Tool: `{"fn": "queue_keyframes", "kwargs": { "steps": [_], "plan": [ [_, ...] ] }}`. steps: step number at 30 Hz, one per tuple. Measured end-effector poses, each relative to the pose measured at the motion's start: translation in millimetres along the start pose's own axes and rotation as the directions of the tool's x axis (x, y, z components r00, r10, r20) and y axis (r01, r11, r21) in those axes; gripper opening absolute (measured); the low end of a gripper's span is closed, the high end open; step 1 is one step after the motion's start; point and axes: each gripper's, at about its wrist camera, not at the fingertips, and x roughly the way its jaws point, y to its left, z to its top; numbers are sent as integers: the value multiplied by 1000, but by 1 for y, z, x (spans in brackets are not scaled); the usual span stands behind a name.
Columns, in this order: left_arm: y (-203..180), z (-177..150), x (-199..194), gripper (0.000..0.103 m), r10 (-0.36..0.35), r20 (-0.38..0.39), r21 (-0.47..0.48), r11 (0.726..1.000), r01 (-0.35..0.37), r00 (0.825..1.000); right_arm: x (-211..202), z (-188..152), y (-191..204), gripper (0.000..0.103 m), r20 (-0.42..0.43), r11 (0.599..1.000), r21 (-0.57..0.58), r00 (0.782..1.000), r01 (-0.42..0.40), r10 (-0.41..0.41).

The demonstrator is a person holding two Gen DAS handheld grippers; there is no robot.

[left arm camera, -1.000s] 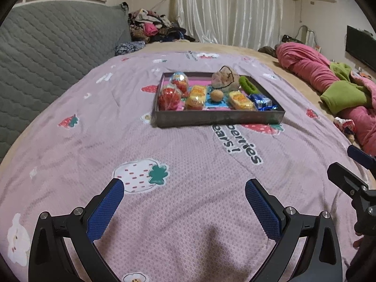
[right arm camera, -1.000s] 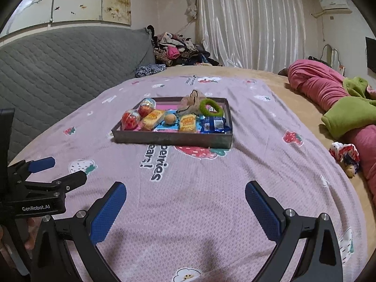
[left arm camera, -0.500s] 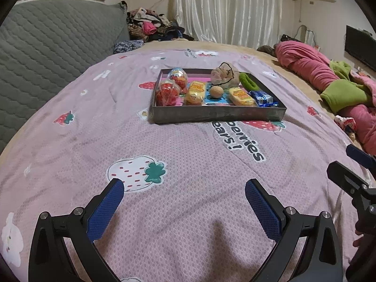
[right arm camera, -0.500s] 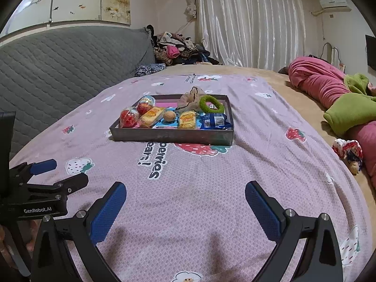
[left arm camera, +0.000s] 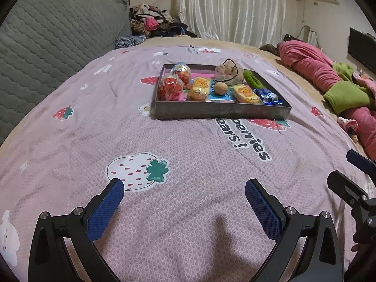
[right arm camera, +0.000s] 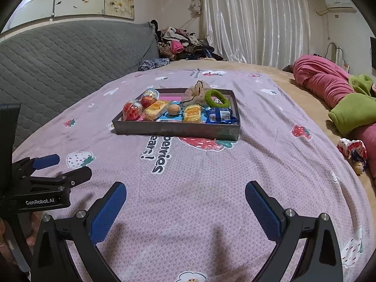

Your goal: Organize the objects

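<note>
Blue-padded fingers of the left gripper (left arm camera: 184,195) and the right gripper (right arm camera: 185,197) both stand spread wide with nothing between them, low over the pink strawberry-print bedspread (left arm camera: 188,164). Well beyond them on the bedspread sits a shallow dark tray (right arm camera: 176,129) holding two red egg-shaped wrapped sweets (right arm camera: 131,111), yellow snack packs (right arm camera: 156,110), a walnut (right arm camera: 174,109), a blue packet (right arm camera: 218,115), a green ring (right arm camera: 216,98) and a beige pouch (right arm camera: 195,92). Farther right lie pink and green blankets (right arm camera: 340,94).

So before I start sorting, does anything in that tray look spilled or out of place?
Nothing is spilled. Everything sits inside the tray. Only the green ring looks slightly askew, propped on the blue packet.
</note>
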Motion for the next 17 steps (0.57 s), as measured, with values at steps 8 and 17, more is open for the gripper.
{"fn": "queue_keyframes", "kwargs": {
  "steps": [8,17],
  "plan": [
    [-1,-1,0,103,4,5,8,1000,-4,1000,1,-1,0,102,-2,1000,0,1000,5,-5],
    [-1,0,0,103,21,6,12,1000,-22,1000,4,-1,0,102,-11,1000,-5,1000,18,-18]
  ]
}}
